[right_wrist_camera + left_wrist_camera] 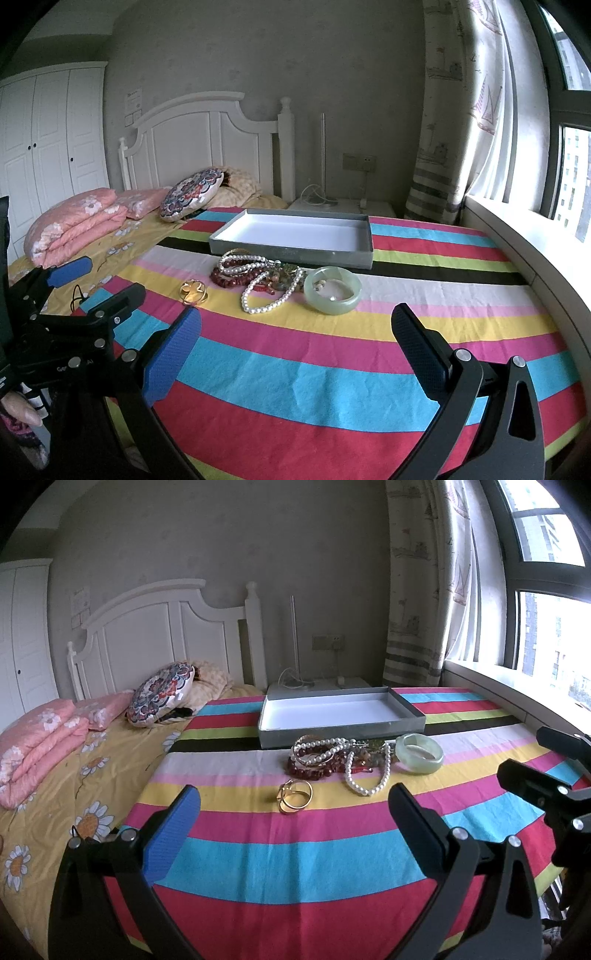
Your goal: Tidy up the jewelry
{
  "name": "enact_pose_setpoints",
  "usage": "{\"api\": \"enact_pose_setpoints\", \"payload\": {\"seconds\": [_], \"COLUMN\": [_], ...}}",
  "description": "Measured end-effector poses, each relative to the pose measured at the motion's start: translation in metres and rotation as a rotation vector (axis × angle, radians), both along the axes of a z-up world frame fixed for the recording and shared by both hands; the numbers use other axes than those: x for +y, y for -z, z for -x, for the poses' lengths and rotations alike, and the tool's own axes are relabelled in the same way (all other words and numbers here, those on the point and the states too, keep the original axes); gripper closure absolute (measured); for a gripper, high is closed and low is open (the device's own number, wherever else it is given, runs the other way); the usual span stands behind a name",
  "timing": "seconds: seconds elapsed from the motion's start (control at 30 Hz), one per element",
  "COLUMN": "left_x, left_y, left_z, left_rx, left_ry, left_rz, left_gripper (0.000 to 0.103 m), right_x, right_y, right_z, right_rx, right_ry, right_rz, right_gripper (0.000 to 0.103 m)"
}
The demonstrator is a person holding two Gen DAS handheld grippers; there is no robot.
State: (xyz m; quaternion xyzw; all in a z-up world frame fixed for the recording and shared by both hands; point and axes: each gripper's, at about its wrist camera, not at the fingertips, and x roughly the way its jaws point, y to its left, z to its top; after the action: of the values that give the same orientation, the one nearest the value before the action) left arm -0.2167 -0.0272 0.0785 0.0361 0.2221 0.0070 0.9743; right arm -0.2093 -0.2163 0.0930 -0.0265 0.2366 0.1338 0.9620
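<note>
The jewelry lies in a small heap on the striped cloth [295,867], just in front of the grey box [340,734], whose white inside shows nothing in it. From left to right: the gold bangles [294,796] lie a little apart from the heap, nearer to the camera; then dark red beads [308,771] tangled with a pearl necklace [369,788], whose loop hangs out toward the front; then the pale green jade bangle [421,753], touching the heap on its right side. In the middle of the heap the strands cross each other (I cannot tell how many separate pieces there are), and some greenish and brown beads are too small to name.

The left gripper [293,823] hangs over the cloth with its jaws spread wide and nothing between them; its left pad is blue, its right one dark. The right gripper [295,347] is the same, released and empty, and only a part of it enters the left wrist view at the right edge. At the lower left edge of the right wrist view a fingertip of the person is cut off.

The cloth covers the foot part of a bed with a yellow daisy sheet [74,775]. Further left lie a folded pink quilt [40,742] and a round patterned cushion [162,694] against the white headboard [162,635]. Behind is a grey wall, a white wardrobe [48,136], a nightstand partly hidden by the box, then a curtain [424,583] and a bright window [554,627] at the right.
</note>
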Motion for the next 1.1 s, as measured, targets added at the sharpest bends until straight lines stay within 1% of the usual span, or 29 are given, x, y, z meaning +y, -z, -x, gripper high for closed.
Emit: {"api": "enact_pose_setpoints", "payload": {"seconds": [1.1], "left_x": [0.0005], "left_y": [0.0016], "left_z": [-0.0003], "left_rx": [0.002], "left_ry": [0.000], "left_rz": [0.003], "left_gripper": [0.002], "right_x": [0.0008], "right_y": [0.0011], "right_z": [-0.0030], "right_rx": [-0.006], "right_ry": [-0.007], "right_rz": [-0.008], "right_gripper": [0.004]}}
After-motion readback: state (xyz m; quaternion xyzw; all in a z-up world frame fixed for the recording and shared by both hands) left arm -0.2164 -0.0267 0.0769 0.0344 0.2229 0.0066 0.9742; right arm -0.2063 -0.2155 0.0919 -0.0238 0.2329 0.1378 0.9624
